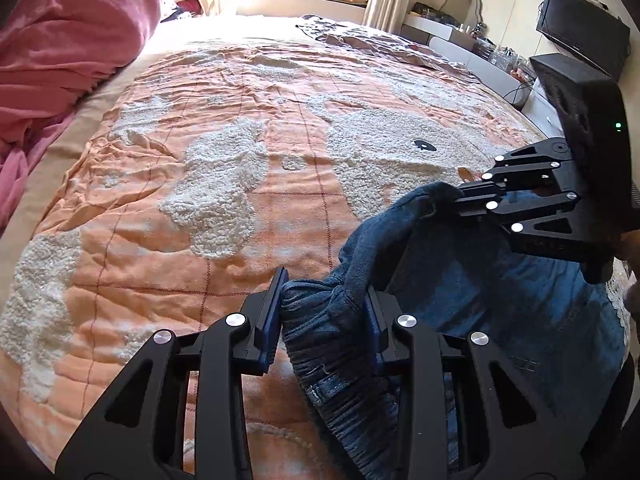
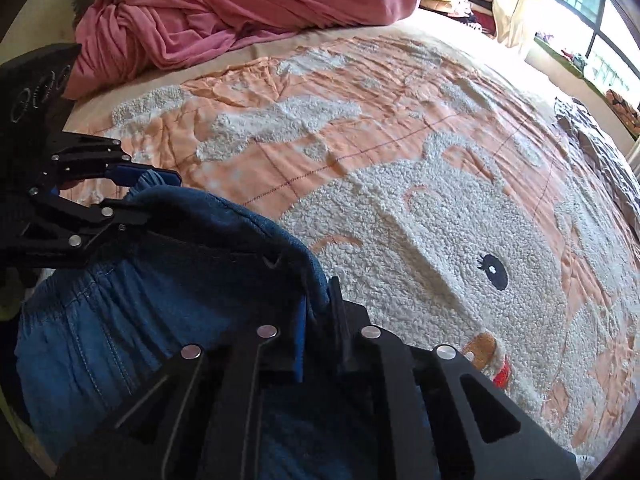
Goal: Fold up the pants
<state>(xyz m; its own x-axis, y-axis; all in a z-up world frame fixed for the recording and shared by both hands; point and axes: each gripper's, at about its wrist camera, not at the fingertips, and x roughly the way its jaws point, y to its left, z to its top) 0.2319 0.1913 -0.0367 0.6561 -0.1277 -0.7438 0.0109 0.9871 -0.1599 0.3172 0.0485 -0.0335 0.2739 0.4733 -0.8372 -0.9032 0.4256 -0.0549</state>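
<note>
I held the blue denim pants with a gathered elastic waistband (image 1: 344,344) up over the near edge of the bed, above the peach quilt with fluffy white bear shapes (image 1: 224,184). My left gripper (image 1: 326,316) had its fingers narrowed on a bunch of the ribbed waistband. My right gripper (image 2: 320,320) was pinched tight on the other side of the waistband, the denim (image 2: 168,280) sagging between the two. A crumpled pink blanket (image 2: 224,8) lay heaped at the far side of the bed.
</note>
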